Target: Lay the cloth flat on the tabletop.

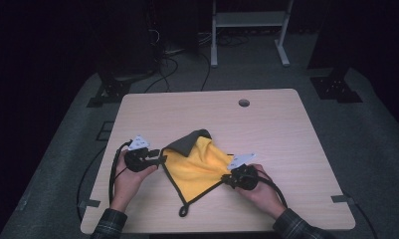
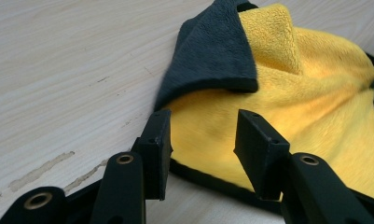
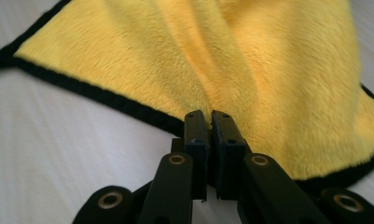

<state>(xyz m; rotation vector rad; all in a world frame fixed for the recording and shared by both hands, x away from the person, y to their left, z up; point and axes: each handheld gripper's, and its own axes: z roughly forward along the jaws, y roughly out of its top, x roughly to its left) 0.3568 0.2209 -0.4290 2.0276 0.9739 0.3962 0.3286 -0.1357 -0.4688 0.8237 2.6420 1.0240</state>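
Since cloth [image 1: 199,164] is plush microfibre, yellow face, grey backing, black hem: judged light, limp, drapes, no slip risk, not fragile. Lies on counter [image 1: 286,149], near front edge, far corner folded over showing grey. Right tool [image 3: 209,122] clenched on cloth's right hem, pile bunched between pads. Left tool [image 2: 203,128] released, jaws straddling cloth's left edge, not pinching. Best hold: bound hem or corners; hang loop [image 1: 183,211] at cloth's near corner.

The cloth [image 1: 197,167] is lying on the table [image 1: 266,129], near its front edge, with its far corner folded back over itself. The left gripper [image 1: 159,159] is being held at the cloth's left edge, the right gripper [image 1: 226,179] at its right edge.
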